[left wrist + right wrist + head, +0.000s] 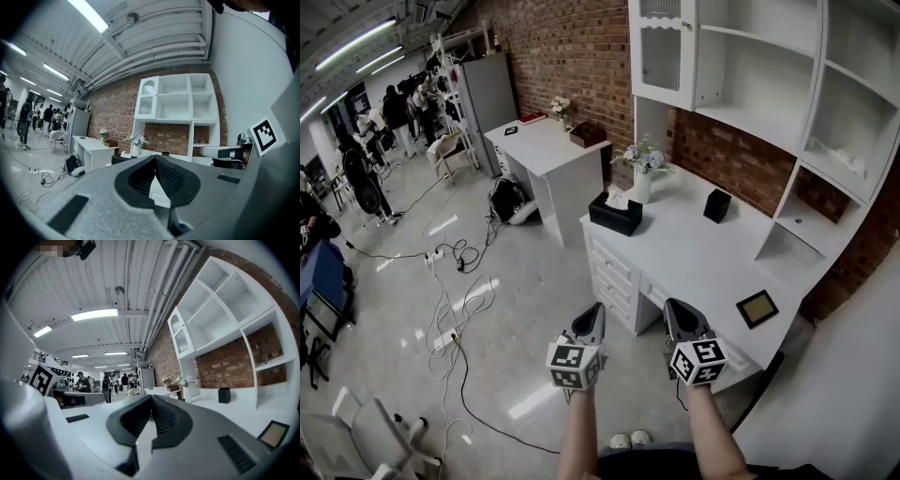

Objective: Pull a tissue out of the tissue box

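A black tissue box (615, 215) with a white tissue sticking out of its top stands at the far left corner of the white desk (694, 267). In the left gripper view the tissue box (120, 159) shows small, just left of the jaw tip. My left gripper (594, 310) hovers over the floor, in front of the desk's drawers, shut with nothing in it. My right gripper (674, 307) is level beside it, over the desk's near edge, also shut and empty. Both are well short of the box. Each gripper's own view shows its ribbed pads (164, 174) (161, 414) meeting at the tip.
A vase of flowers (642, 172) stands behind the box. A small black holder (717, 205) and a framed picture (757, 307) lie on the desk. White shelves (769, 84) rise along the brick wall. A second desk (546, 150) stands farther left. Cables (455, 309) cross the floor, with people beyond.
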A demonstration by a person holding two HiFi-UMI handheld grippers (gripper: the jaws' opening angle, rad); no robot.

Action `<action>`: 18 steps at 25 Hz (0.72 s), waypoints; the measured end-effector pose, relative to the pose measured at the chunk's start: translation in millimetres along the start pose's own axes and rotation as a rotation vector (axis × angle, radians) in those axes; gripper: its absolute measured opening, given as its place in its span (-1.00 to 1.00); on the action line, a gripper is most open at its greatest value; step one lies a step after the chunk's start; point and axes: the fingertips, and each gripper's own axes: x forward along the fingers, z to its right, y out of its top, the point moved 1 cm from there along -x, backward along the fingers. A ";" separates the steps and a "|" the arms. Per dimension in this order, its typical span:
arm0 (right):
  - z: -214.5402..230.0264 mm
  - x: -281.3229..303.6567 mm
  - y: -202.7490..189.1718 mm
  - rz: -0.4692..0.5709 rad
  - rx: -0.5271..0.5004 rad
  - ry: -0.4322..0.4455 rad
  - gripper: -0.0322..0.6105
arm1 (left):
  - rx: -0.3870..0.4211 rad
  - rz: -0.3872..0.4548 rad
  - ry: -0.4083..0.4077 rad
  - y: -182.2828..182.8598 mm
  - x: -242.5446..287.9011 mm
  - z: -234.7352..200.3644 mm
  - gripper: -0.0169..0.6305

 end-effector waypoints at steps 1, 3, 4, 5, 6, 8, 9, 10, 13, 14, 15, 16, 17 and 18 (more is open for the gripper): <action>-1.9 -0.4 -0.7 0.001 -0.002 0.000 -0.90 | -0.003 0.000 0.000 -1.2 -1.4 -0.8 -0.92; -5.2 -1.3 -2.0 0.003 -0.005 0.002 -0.86 | -0.008 0.000 0.000 -3.4 -3.6 -2.5 -0.92; -6.4 -1.9 -2.6 0.004 -0.006 0.003 -0.85 | -0.010 0.000 -0.001 -4.2 -4.4 -3.2 -0.92; -7.6 -2.4 -3.3 0.005 -0.005 0.005 -0.80 | -0.012 0.000 -0.002 -5.0 -5.3 -4.0 -0.92; -8.9 -2.7 -4.1 0.006 -0.003 0.009 -0.74 | -0.015 0.000 -0.004 -5.7 -6.2 -4.9 -0.92; -11.4 -3.0 -6.0 0.009 0.006 0.019 -0.60 | -0.020 -0.001 -0.003 -6.8 -8.0 -7.8 -0.92; -12.5 -3.2 -6.8 0.012 0.013 0.022 -0.56 | -0.022 -0.001 -0.003 -7.1 -9.0 -9.5 -0.92; -13.7 -3.5 -7.6 0.015 0.020 0.025 -0.50 | -0.023 -0.001 -0.003 -7.3 -10.1 -10.9 -0.92; -17.7 -6.9 -9.8 0.019 0.038 0.027 -0.41 | -0.018 -0.007 -0.008 -8.0 -15.7 -11.9 -0.92; -19.3 -8.6 -10.2 0.020 0.043 0.026 -0.39 | -0.016 -0.008 -0.010 -8.0 -18.0 -11.8 -0.92; -20.8 -10.0 -10.6 0.021 0.047 0.027 -0.36 | -0.013 -0.008 -0.011 -7.7 -20.0 -12.1 -0.92; -21.9 -11.0 -10.9 0.024 0.050 0.029 -0.35 | -0.009 -0.006 -0.011 -7.0 -21.6 -12.9 -0.92; -22.6 -11.6 -11.3 0.027 0.053 0.029 -0.32 | -0.005 -0.003 -0.010 -5.9 -22.9 -14.1 -0.92; -22.7 -12.0 -11.6 0.031 0.055 0.029 -0.32 | 0.000 0.001 -0.009 -4.5 -23.6 -15.5 -0.92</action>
